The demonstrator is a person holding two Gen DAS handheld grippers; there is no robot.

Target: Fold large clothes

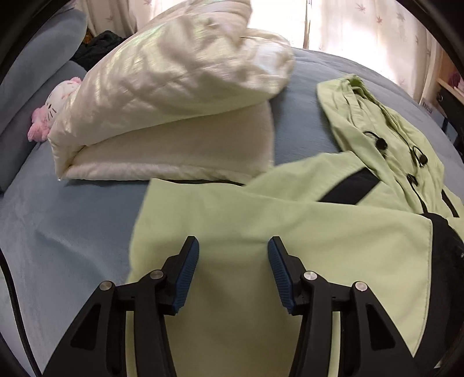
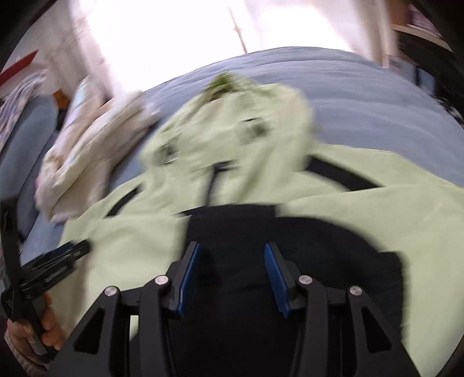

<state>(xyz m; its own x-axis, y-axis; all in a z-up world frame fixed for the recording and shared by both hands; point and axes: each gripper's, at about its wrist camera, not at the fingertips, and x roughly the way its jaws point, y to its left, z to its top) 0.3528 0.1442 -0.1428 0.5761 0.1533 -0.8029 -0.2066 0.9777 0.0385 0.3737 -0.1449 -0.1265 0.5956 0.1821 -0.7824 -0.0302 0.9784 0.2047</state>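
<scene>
Lying spread across the blue-sheeted bed (image 1: 72, 232), the pale green hooded jacket with black panels (image 1: 261, 220) runs lengthwise away from both claws, hood farthest. The left claw (image 1: 233, 249) hovers open and empty above its green side panel. The right claw (image 2: 231, 252), equally open and empty, hangs over the black middle panel, so each arm seems nearest its own side.

A blue bed cover (image 1: 72, 232) spreads across the bed. A folded cream quilt (image 1: 174, 95) lies toward its far left corner, with a pink and white plush toy (image 1: 55, 108) touching the quilt's left side. Pale patterned curtains (image 1: 377, 26) hang beyond the far edge.
</scene>
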